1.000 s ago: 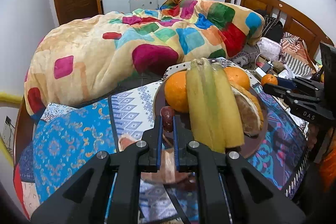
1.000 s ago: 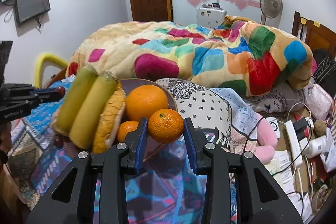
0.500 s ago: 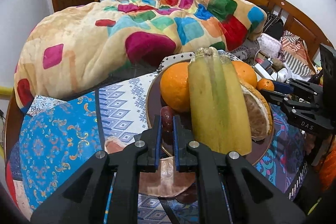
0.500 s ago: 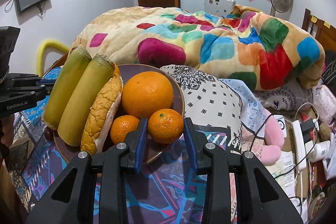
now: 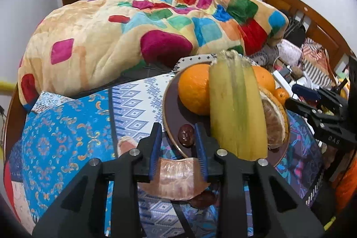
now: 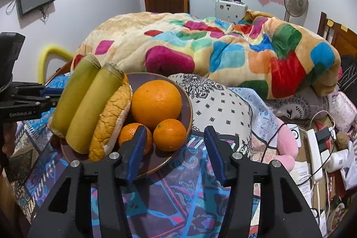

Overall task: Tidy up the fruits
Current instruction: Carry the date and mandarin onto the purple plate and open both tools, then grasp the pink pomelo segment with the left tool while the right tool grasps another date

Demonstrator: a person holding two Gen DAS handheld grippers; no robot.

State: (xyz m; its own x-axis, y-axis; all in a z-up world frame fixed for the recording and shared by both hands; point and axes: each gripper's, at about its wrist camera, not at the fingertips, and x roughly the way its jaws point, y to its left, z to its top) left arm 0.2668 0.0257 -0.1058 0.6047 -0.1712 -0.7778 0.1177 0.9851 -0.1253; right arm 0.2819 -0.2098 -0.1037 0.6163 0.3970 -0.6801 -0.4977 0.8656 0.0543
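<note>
**Both grippers stand open at the fruit plate**

While the plate [image 6: 187,104] carries the fruit, the two sugarcane pieces [image 6: 87,102] lean at its 9 o'clock side and the big orange [image 6: 156,102] sits in the middle. At 5 o'clock lies a small mandarin [image 6: 169,135], free between the wide fingers of the right gripper [image 6: 175,144]. The left gripper [image 5: 178,137] is narrower but open around a dark date [image 5: 185,135] on the rim.
</note>
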